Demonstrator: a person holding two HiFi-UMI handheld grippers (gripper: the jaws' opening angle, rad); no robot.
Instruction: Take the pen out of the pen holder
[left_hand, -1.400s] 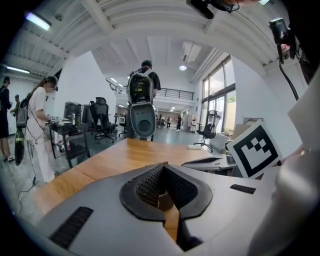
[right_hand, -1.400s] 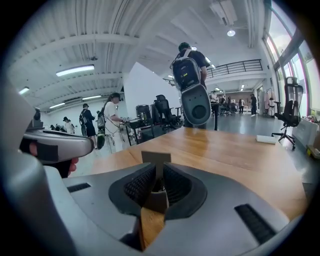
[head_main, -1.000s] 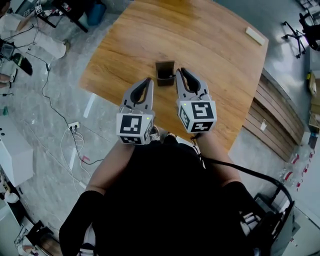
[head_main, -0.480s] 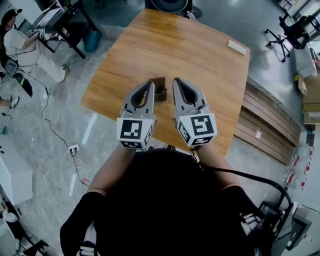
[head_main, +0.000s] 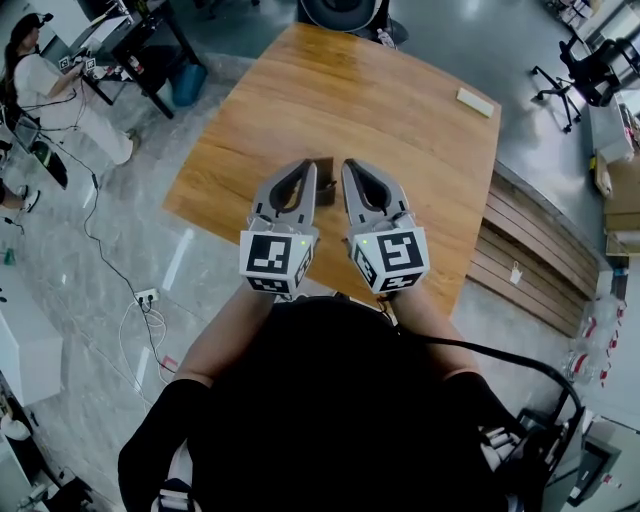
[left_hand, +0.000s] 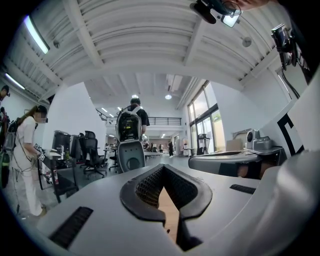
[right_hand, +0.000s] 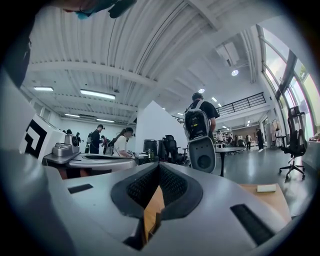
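The dark brown pen holder stands near the front of the wooden table, and only a sliver of it shows between my two grippers. No pen can be made out in it. My left gripper is shut and empty, its tip at the holder's left side. My right gripper is also shut and empty, its tip at the holder's right side. In the left gripper view, the left gripper points out over the room. Wood shows through the gap below the right gripper in its own view.
A small white block lies at the table's far right. A chair stands at the far end. A person sits at a desk far left. Cables and a power strip lie on the floor, with wooden planks to the right.
Both grippers have drawn closer together and now flank the pen holder, covering most of it. A second ago the holder stood in full view ahead of them.
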